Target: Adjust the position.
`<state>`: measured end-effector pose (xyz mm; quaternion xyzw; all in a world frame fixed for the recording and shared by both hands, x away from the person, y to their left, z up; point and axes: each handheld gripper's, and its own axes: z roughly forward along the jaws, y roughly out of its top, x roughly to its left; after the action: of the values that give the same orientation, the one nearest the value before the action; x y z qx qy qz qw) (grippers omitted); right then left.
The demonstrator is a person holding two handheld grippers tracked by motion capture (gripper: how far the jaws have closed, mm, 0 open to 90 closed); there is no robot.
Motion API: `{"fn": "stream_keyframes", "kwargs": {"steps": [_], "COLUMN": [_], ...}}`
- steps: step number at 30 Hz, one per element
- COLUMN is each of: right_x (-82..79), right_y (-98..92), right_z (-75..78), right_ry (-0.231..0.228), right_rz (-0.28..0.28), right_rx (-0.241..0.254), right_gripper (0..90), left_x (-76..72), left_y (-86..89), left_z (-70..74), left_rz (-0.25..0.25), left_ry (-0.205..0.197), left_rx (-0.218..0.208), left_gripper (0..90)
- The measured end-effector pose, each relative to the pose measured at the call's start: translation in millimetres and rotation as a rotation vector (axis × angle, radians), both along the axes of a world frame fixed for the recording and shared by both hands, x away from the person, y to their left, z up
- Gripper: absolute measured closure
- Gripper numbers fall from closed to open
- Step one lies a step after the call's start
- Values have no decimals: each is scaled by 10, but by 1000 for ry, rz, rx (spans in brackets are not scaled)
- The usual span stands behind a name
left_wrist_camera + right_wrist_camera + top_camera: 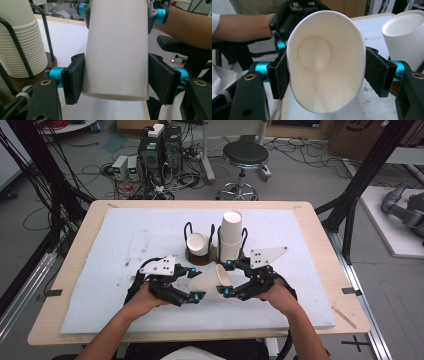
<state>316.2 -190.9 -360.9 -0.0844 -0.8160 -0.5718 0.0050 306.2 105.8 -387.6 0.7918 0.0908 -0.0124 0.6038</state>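
Note:
A white paper cup (pixel 210 280) lies on its side just above the mat, held between both grippers. My left gripper (pixel 196 283) has its pads against the cup's base end (pixel 116 50); the left pad (pixel 75 77) presses the wall and the right pad touches the other side. My right gripper (pixel 227 278) is shut on the cup's rim (pixel 325 62), which is squeezed into an oval, and I look into the cup's open mouth. Behind the cup stands a black wire rack (pixel 216 236) with a short cup stack (pixel 197 244) and a tall one (pixel 231 235).
A white foam mat (pixel 125 250) covers the wooden table (pixel 80 235). The tall stack (pixel 22 50) is close to my left gripper, and a stack's top cup (pixel 404 32) sits just right of my right gripper. A stool (pixel 245 157) and computers stand beyond the table.

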Motion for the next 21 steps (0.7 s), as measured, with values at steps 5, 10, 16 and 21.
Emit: {"fn": "stream_keyframes", "kwargs": {"steps": [5,10,16,21], "right_x": [5,7,17,20], "right_y": [-13,-17,-53,4], "right_z": [17,1,-16,-53], "right_ry": [29,57,93,84], "right_rz": [-2,-57,-71,-49], "right_rx": [17,83,122,128], "right_gripper": [273,206,196,221], "left_x": [2,9,25,5], "left_y": [-1,38,96,56], "left_z": [8,28,53,50], "left_rz": [-5,15,33,18], "left_ry": [3,0,3,-8], "left_rx": [-13,-35,-83,-61], "left_gripper": [352,350,351,350]}}
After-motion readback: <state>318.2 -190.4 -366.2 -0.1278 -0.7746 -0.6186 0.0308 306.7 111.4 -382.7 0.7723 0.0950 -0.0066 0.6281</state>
